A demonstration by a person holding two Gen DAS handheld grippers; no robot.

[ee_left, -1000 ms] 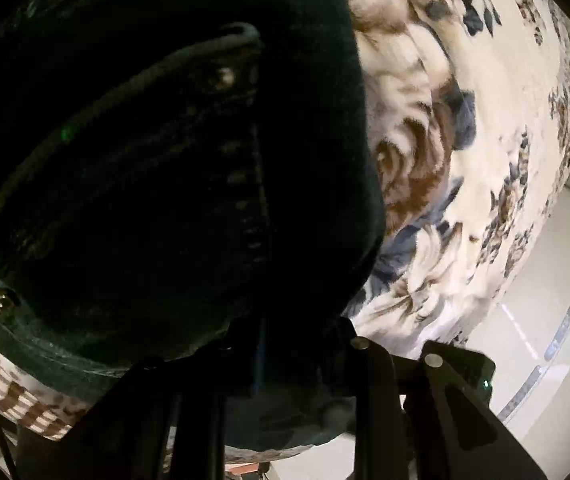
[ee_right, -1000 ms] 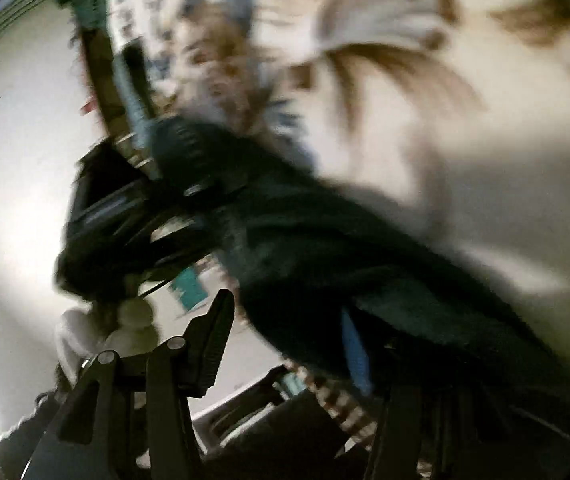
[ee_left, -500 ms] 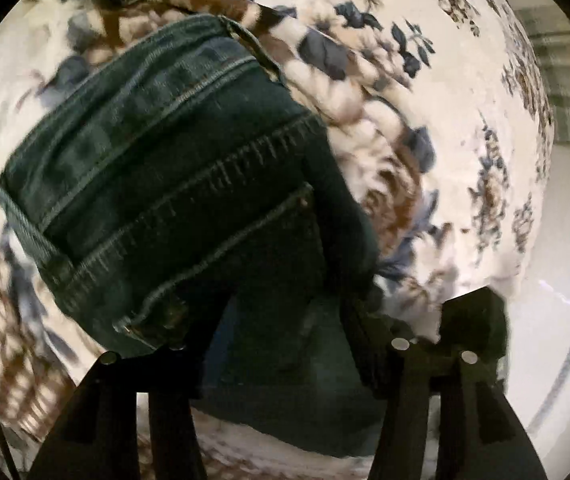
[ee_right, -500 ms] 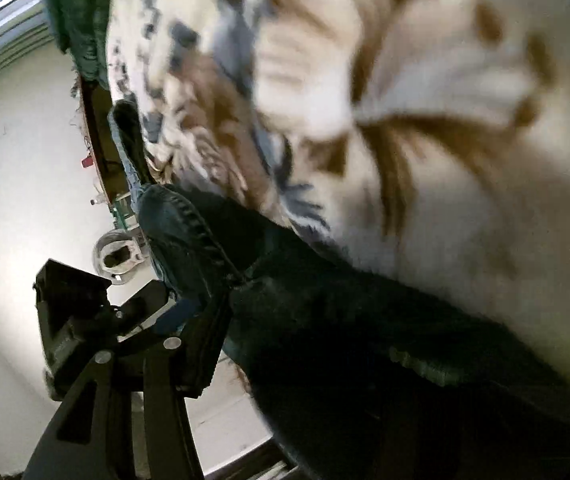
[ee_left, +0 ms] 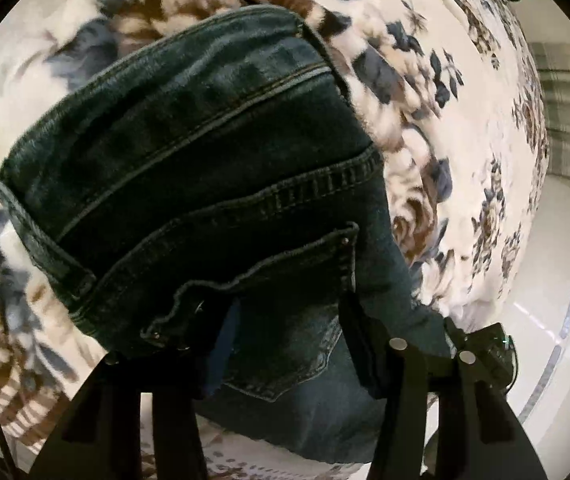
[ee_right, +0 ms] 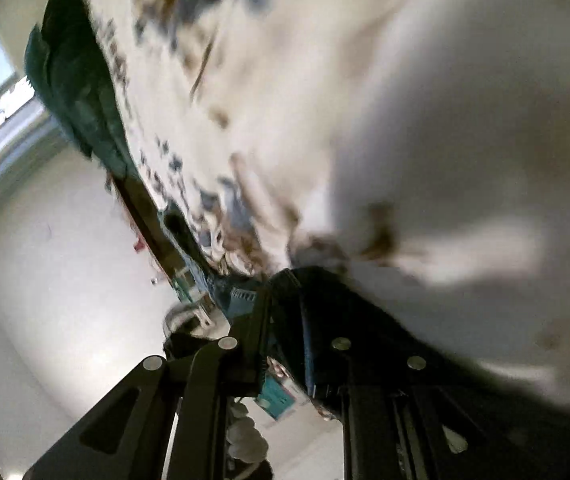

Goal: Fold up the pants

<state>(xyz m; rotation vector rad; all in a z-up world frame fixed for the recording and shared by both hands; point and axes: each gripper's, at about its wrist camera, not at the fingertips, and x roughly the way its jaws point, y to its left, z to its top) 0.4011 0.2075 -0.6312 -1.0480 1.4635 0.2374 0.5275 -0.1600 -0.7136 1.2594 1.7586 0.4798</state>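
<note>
Evidently well along: pants [ee_left: 205, 168], dark denim, lie as a compact multi-layer bundle on the floral bed [ee_left: 445, 92], near its edge beside the pale floor; final squaring and release seem left. Left tongs [ee_left: 281, 340] spread wide, straddling the bundle's near end, grip unconfirmed; right tongs [ee_right: 285, 312] nearly closed on a dark denim fold, view blurred. Bundle's long axis appears to run away from the left camera, hem band at the far end, pocket nearest.
</note>
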